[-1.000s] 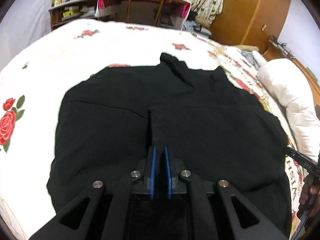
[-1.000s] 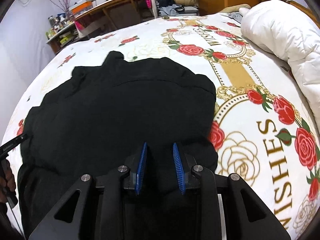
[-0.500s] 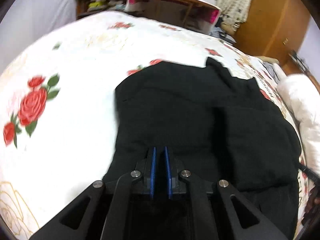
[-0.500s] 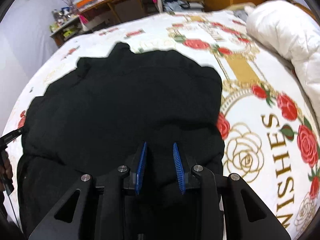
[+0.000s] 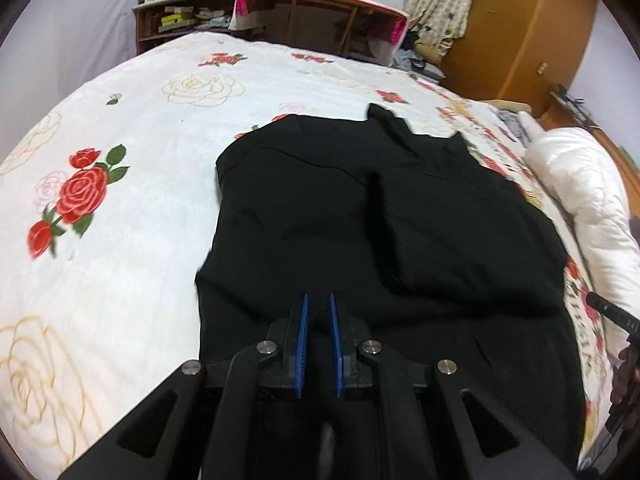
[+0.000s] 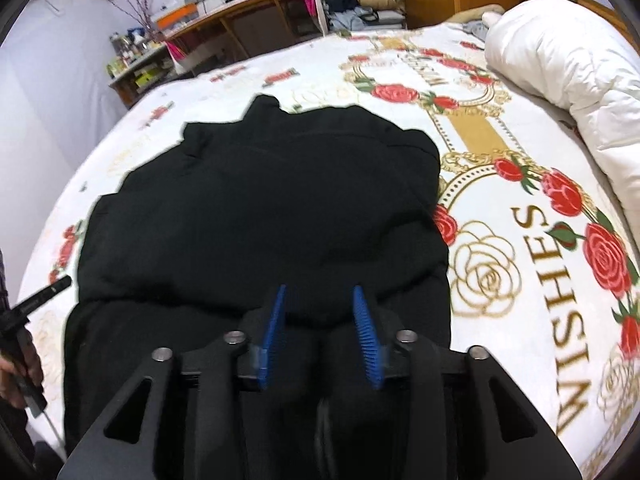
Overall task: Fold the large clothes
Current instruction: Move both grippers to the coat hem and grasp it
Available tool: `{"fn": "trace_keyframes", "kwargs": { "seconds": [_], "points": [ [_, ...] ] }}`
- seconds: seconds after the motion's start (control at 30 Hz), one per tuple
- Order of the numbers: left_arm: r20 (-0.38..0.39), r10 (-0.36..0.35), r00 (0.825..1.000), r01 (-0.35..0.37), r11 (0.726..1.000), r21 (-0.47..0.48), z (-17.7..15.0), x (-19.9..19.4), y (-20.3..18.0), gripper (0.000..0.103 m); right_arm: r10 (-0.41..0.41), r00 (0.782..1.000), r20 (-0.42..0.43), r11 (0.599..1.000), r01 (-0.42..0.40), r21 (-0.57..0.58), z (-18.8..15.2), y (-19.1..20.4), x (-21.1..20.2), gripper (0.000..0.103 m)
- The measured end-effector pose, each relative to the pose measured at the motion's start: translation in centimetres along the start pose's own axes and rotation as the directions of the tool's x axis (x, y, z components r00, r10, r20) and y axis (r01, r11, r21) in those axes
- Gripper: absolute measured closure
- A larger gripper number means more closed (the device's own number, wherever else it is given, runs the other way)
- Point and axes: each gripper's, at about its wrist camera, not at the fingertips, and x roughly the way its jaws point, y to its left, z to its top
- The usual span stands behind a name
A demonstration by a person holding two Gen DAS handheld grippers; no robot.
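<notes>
A large black garment (image 5: 360, 220) lies spread on the rose-printed bedspread (image 5: 120, 200), with both sides folded in over the middle; it also shows in the right wrist view (image 6: 260, 208). My left gripper (image 5: 319, 300) sits over the garment's near left part, its blue pads a narrow gap apart with black cloth between them. My right gripper (image 6: 320, 296) is over the near right part, its blue pads wide apart above the cloth and holding nothing.
A white duvet (image 6: 560, 40) is bunched at the bed's right side. A wooden desk (image 5: 320, 12) and a cluttered shelf (image 5: 180, 20) stand past the far edge. A wooden wardrobe (image 5: 520, 20) is at the far right.
The garment's left side has been folded in over the middle, narrowing it. My left gripper came back to the near left. My right gripper's pads have opened wider.
</notes>
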Motion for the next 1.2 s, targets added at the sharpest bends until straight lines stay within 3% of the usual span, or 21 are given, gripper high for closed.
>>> {"fn": "trace_keyframes", "kwargs": {
  "seconds": [0.47, 0.6, 0.97, 1.07, 1.2],
  "points": [
    [0.059, -0.011, 0.998, 0.007, 0.997, 0.083, -8.3, -12.7, -4.3, 0.091, 0.044, 0.998, 0.055, 0.998, -0.042, -0.042, -10.1, 3.6, -12.4, 0.062],
    [0.078, -0.006, 0.997, -0.002, 0.995, 0.099, -10.3, -15.3, -5.1, 0.076, 0.061, 0.997, 0.043, 0.997, -0.059, -0.048, -12.4, 4.4, -14.1, 0.062],
    [0.062, 0.011, 0.998, -0.017, 0.994, 0.111, -14.8, -18.3, -5.0, 0.075, 0.058, 0.998, 0.028, 0.995, -0.055, -0.087, -17.6, 5.4, -16.7, 0.062],
    [0.058, 0.022, 0.998, -0.029, 0.993, 0.115, -15.4, -18.4, -4.7, 0.075, 0.052, 0.998, 0.024, 0.996, -0.05, -0.07, -18.3, 4.8, -16.9, 0.051],
    [0.053, 0.043, 0.998, -0.049, 0.991, 0.125, -16.1, -18.2, -4.5, 0.075, 0.043, 0.999, 0.008, 0.998, -0.043, -0.049, -19.0, 4.0, -16.6, 0.05]
  ]
}}
